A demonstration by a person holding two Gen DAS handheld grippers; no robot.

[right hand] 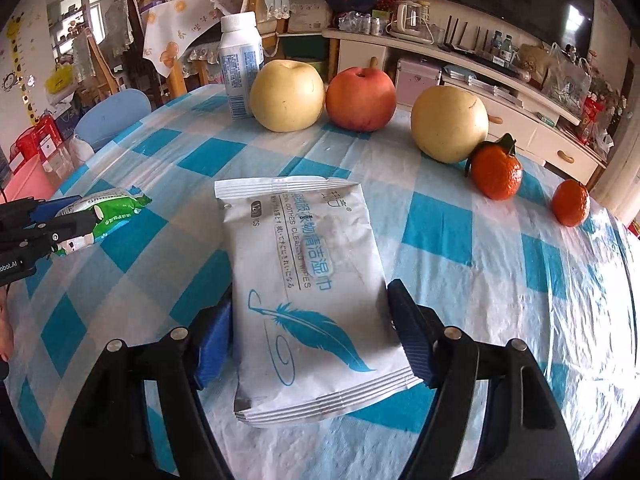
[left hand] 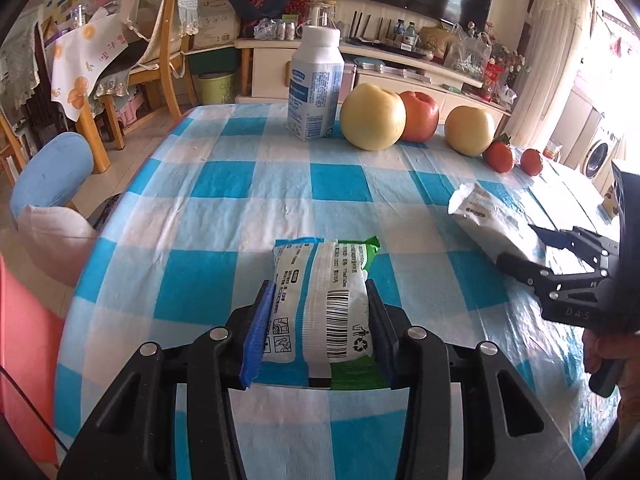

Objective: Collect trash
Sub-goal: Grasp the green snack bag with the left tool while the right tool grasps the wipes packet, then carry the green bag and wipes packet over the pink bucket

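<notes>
Here, in the left wrist view, the left gripper (left hand: pixel 318 312) clamps the green-and-white crinkly plastic packet (left hand: pixel 322 304) across its narrow width, apparently for carrying; its long axis runs straight away from the camera, over the blue-and-white checked tabletop (left hand: pixel 248 184). Likewise, in the right wrist view, the right gripper (right hand: pixel 312 332) holds the wider white feather-printed wipes pouch (right hand: pixel 308 280) by its long sides, pointing toward the fruit.

Fruit row (right hand: pixel 360 100) beyond, bare cloth (right hand: pixel 460 280) between.
</notes>
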